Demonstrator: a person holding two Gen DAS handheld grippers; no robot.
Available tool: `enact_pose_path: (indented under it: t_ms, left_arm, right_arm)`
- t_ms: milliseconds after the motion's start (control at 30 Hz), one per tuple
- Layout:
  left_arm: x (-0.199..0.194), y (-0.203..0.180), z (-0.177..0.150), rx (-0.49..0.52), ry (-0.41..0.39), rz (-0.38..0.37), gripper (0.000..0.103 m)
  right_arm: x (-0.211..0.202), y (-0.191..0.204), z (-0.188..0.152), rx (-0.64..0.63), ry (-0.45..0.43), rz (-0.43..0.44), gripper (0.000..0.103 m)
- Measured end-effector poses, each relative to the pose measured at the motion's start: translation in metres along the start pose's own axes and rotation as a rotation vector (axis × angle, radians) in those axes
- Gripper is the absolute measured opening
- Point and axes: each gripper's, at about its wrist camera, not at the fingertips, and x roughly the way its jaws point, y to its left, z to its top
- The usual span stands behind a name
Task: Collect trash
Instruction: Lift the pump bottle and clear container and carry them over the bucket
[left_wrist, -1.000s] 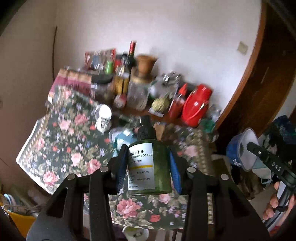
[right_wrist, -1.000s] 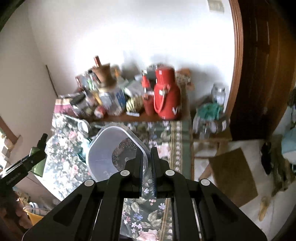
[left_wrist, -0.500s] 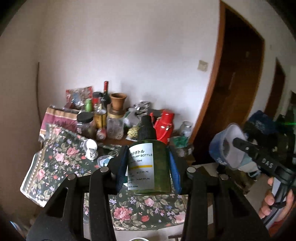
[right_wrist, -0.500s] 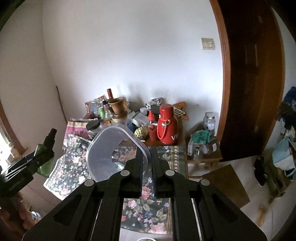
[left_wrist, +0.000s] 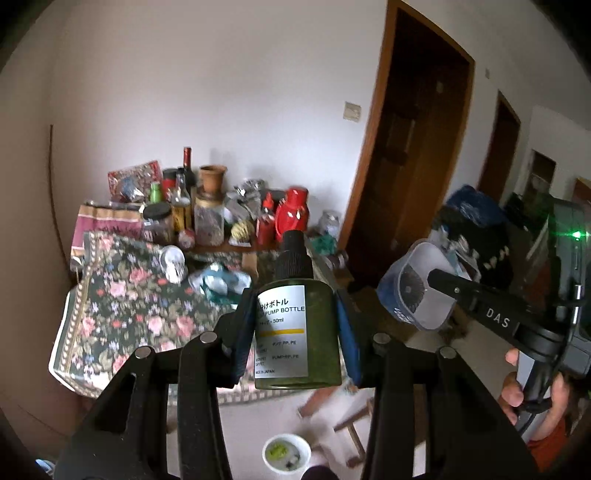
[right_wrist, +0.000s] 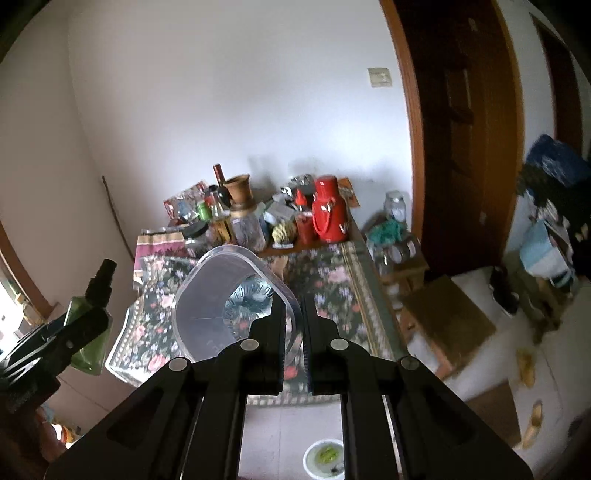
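Observation:
My left gripper (left_wrist: 297, 328) is shut on a small green pump bottle (left_wrist: 295, 332) with a black cap and white label, held upright in the air in front of the table. It also shows in the right wrist view (right_wrist: 90, 332). My right gripper (right_wrist: 293, 325) is shut on the rim of a clear plastic container (right_wrist: 221, 299), held up with its mouth facing the camera. The container also shows in the left wrist view (left_wrist: 413, 291) at the right. Both are well back from the floral-cloth table (left_wrist: 122, 306).
The table's far side holds a red thermos (right_wrist: 327, 214), jars, bottles and a clay pot. A crumpled blue-white wrapper (left_wrist: 218, 280) and a small white jar (left_wrist: 173, 262) lie on the cloth. A white cup (right_wrist: 323, 458) stands on the floor below. A brown door (right_wrist: 465, 147) is right.
Both grippers have pulled back and up from the table with their loads. The table now looks smaller and farther, and the floor and white cup have come into view.

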Motion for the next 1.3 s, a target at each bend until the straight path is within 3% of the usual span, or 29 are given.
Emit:
enact_pose_path:
  t_ms: [333, 667, 1033, 1300]
  left_arm:
    - [0.004, 0.0, -0.048, 0.004, 0.128, -0.094, 0.041]
    - [0.056, -0.005, -0.1, -0.015, 0.274, -0.066, 0.041]
    - [0.16, 0.0, -0.208, -0.085, 0.426, -0.006, 0.041]
    - [0.233, 0.013, -0.325, -0.156, 0.591, -0.002, 0.041]
  right_arm:
    - [-0.014, -0.009, -0.054, 0.051, 0.114, -0.11, 0.007]
    - [0.028, -0.038, -0.106, 0.053, 0.279, -0.116, 0.007]
    - [0.125, -0.09, -0.22, 0.078, 0.534, -0.108, 0.007]
    - [0.198, -0.127, -0.317, 0.141, 0.687, -0.084, 0.007]
